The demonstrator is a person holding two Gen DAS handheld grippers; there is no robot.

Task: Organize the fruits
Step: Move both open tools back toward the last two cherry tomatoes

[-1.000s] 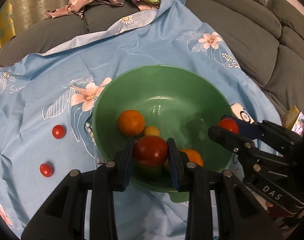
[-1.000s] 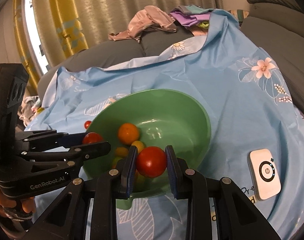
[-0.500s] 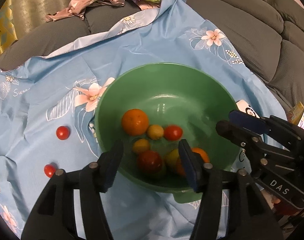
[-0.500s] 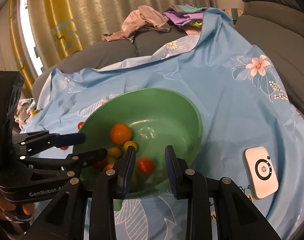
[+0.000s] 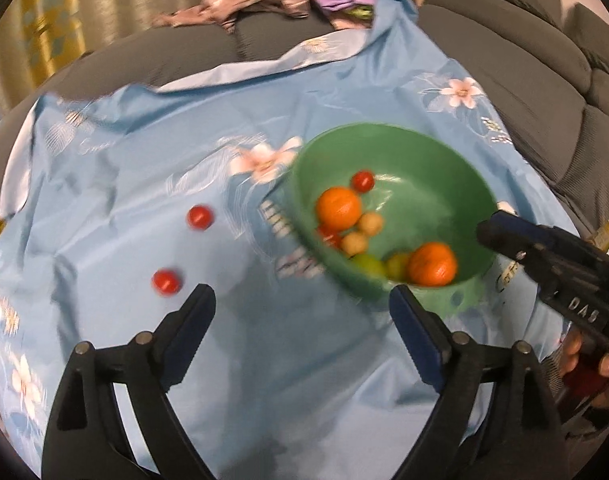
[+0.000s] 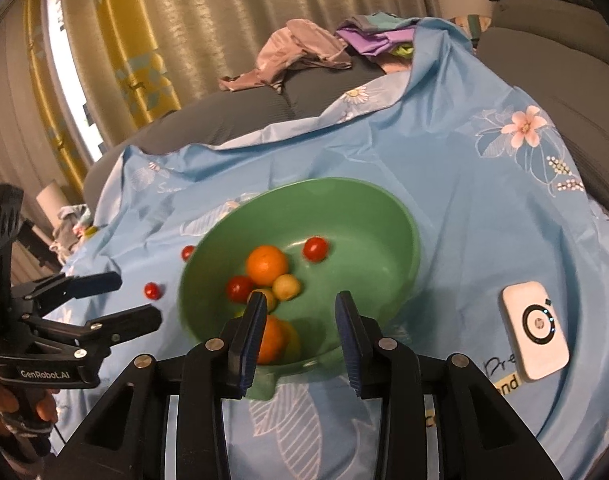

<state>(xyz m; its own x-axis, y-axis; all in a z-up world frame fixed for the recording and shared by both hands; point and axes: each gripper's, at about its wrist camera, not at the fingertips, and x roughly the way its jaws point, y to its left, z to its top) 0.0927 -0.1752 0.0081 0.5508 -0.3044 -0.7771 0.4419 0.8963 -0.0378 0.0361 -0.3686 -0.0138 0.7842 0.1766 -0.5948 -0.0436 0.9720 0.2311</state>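
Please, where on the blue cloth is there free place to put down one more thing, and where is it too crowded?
Free: the blue cloth beyond the green bowl, up to the pink flower print; also the strip between bowl and white device. Crowded: left of the bowl, where two small tomatoes lie near the open left gripper.

We see open blue cloth (image 5: 304, 360) ahead of the left gripper (image 5: 300, 300), its jaws spread wide with nothing between them, and only two small tomatoes, one near (image 5: 166, 281) and one farther (image 5: 199, 217), on that side. The green bowl (image 6: 384, 216) blocks the centre, its near rim just under the parted right gripper (image 6: 298, 312). A white device (image 6: 534, 336) lies right of the bowl, seemingly apart from it.
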